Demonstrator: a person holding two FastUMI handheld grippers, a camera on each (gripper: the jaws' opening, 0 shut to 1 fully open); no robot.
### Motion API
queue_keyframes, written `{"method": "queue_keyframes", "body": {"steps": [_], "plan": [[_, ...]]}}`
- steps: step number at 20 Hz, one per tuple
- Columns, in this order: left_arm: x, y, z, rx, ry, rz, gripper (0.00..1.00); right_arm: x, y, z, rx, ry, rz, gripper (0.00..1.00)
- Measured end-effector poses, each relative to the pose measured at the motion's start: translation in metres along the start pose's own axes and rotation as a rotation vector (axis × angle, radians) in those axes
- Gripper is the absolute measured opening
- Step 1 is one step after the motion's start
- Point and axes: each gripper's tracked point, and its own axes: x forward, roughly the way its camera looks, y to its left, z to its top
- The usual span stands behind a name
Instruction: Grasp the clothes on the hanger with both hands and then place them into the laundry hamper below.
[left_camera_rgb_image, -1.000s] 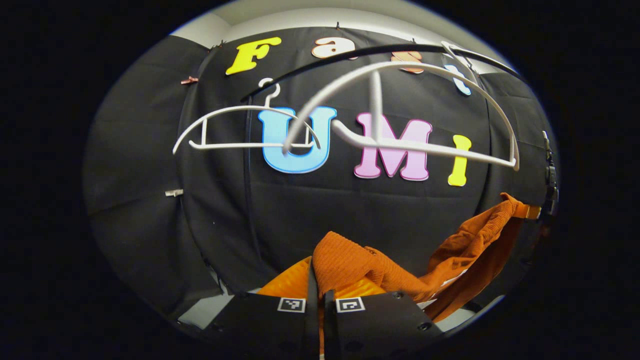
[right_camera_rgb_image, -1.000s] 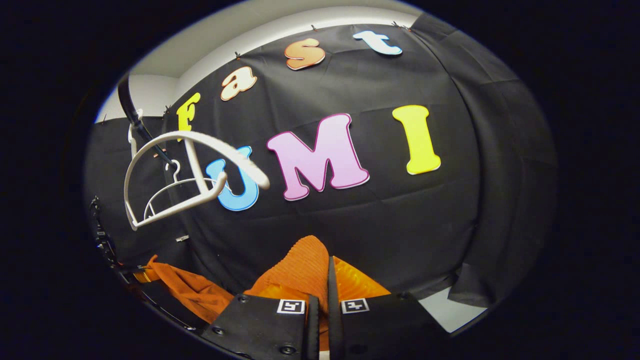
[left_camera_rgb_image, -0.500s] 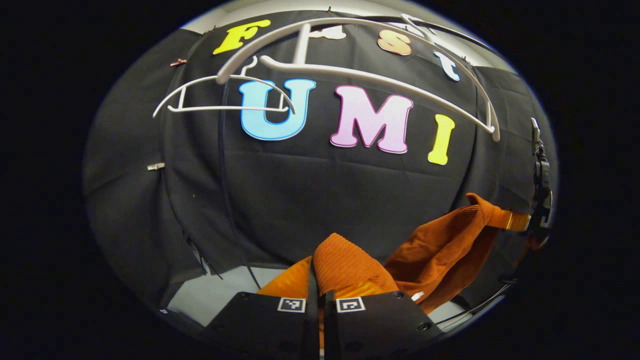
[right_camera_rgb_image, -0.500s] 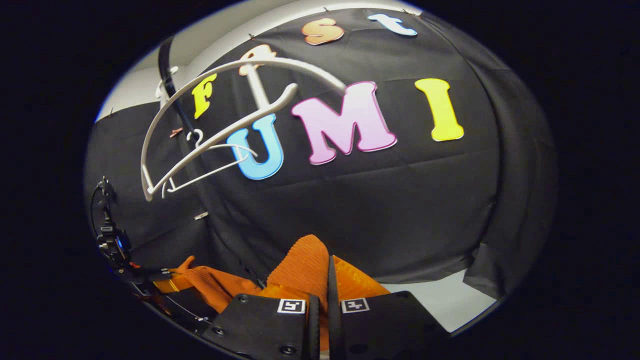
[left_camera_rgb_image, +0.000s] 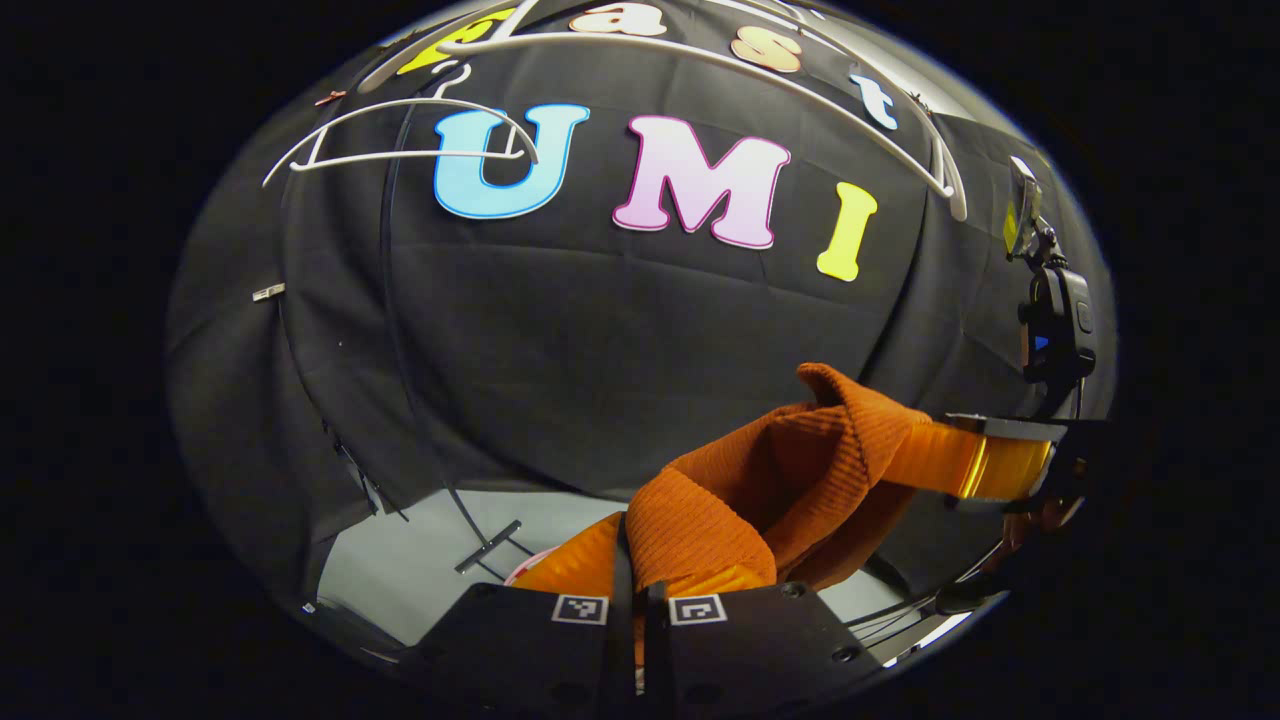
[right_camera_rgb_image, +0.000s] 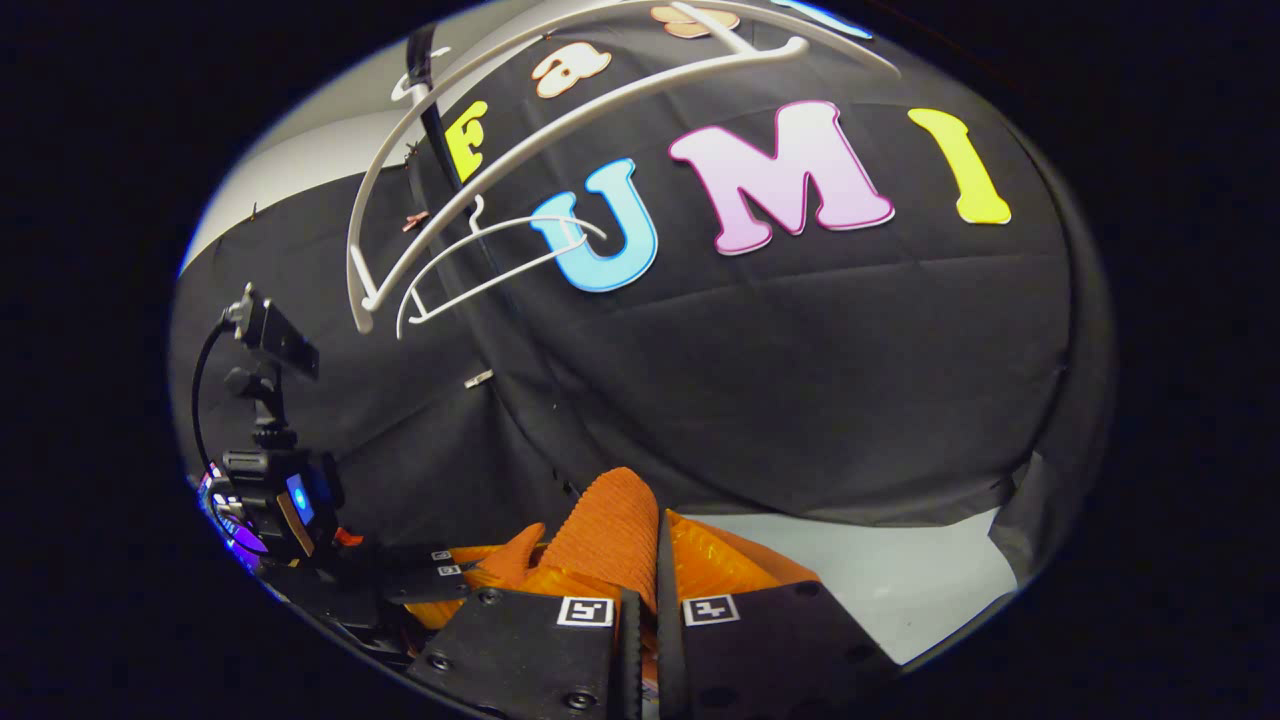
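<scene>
In the left gripper view, the left gripper (left_camera_rgb_image: 632, 600) sits at the bottom centre of the frame, its jaws closed almost together on a fold of an orange ribbed garment (left_camera_rgb_image: 790, 470). The cloth bunches up just above the jaws and stretches toward the lower right of the frame, where the other gripper's orange fingers (left_camera_rgb_image: 1000, 465) pinch its far end. Above those fingers, at the right edge, stands a black camera mount (left_camera_rgb_image: 1055, 325) on that gripper.

In the right gripper view, the right gripper (right_camera_rgb_image: 645, 610) is at the bottom centre, its jaws likewise nearly shut with a ridge of the same orange garment (right_camera_rgb_image: 610, 525) standing up between them. The cloth runs toward the lower left of the frame, where the left gripper's black body with a lit blue patch (right_camera_rgb_image: 285, 500) is seen.

Two empty white hangers hang in the upper part of both views: a large hanger (right_camera_rgb_image: 560, 120) nearer, and a smaller wire hanger (right_camera_rgb_image: 490, 255) behind it, in the upper left of the right gripper view. In the left gripper view the large hanger (left_camera_rgb_image: 800, 95) arcs across the top and the wire hanger (left_camera_rgb_image: 400, 150) sits upper left. The garment is clear of both hangers, held well below them.

A pale floor (right_camera_rgb_image: 900, 580) shows at the lower right of the right gripper view.
</scene>
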Motion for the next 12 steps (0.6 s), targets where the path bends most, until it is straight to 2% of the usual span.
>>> {"method": "queue_keyframes", "body": {"steps": [5,12], "plan": [[0.014,0.002,-0.035,-0.029,0.109,0.001,0.08,0.013,0.0,-0.053,-0.017,0.143,0.01,0.11],[0.036,0.016,-0.072,-0.187,0.278,-0.011,0.08,0.024,-0.025,-0.109,0.024,0.322,-0.078,0.11]]}}
